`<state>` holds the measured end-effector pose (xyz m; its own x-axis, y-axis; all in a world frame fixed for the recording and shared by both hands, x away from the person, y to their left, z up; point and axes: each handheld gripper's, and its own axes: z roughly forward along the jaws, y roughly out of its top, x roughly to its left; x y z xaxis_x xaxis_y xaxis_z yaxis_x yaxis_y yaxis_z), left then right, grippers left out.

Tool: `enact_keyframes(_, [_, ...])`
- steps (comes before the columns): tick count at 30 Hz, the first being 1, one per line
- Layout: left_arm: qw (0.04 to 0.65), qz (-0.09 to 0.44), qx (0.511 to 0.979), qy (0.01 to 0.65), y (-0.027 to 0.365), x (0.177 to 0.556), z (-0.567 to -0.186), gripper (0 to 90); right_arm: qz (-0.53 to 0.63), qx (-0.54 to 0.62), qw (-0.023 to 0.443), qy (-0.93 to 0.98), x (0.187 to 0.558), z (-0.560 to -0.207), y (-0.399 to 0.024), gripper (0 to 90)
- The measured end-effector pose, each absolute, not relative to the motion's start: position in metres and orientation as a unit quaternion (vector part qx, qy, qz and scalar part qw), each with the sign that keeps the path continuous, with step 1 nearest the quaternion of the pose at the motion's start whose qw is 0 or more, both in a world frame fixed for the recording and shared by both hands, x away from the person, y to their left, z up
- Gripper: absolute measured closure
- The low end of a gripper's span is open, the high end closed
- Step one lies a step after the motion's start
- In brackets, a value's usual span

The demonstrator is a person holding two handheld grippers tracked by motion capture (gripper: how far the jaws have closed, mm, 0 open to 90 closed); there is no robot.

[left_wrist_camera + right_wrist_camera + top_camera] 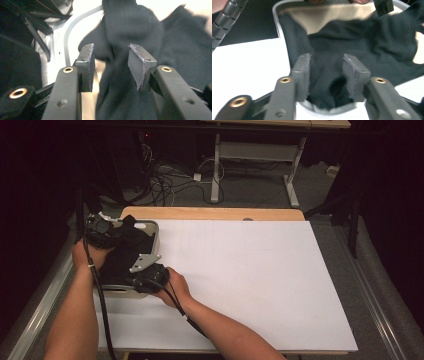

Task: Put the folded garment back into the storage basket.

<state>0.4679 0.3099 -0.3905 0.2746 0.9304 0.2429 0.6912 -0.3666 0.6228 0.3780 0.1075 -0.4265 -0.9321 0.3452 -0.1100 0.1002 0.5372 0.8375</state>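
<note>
A black cloth (125, 251) lies bunched in a pale, round-cornered tray (155, 228) at the table's left edge. My left gripper (102, 234) hangs over the tray's far left side and my right gripper (149, 276) over its near right rim. In the left gripper view the left gripper (111, 53) is open, and a fold of the cloth (132, 27) rises between its jaws without being pinched. In the right gripper view the right gripper (325, 62) is open just above the cloth (362, 37), inside the tray rim (277, 22).
A large white board (250, 275) covers the wooden table (210, 213). Metal rails (45, 295) run along both sides. On the floor beyond lie tangled cables (165, 180) and the legs of another desk (216, 170).
</note>
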Motion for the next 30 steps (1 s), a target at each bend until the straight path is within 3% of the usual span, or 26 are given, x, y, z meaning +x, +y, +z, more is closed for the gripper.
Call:
enact_keyframes(7, [0.226,0.299,0.774,0.511,0.304,0.454,-0.381,60.4,0.488,0.136,0.144,0.850,0.375,-0.415,0.076,50.9])
enact_keyframes(11, [0.227,0.292,0.782,0.501,0.302,0.451,-0.385,67.4,0.495,0.139,0.166,0.842,0.371,-0.411,0.052,47.8])
enact_keyframes(23, [0.173,0.268,0.798,0.512,0.304,0.477,-0.416,77.5,0.477,0.151,0.226,0.836,0.351,-0.405,-0.056,40.7])
enact_keyframes(30, [0.141,0.256,0.804,0.518,0.298,0.492,-0.434,77.7,0.468,0.195,0.236,0.829,0.342,-0.417,-0.116,28.9])
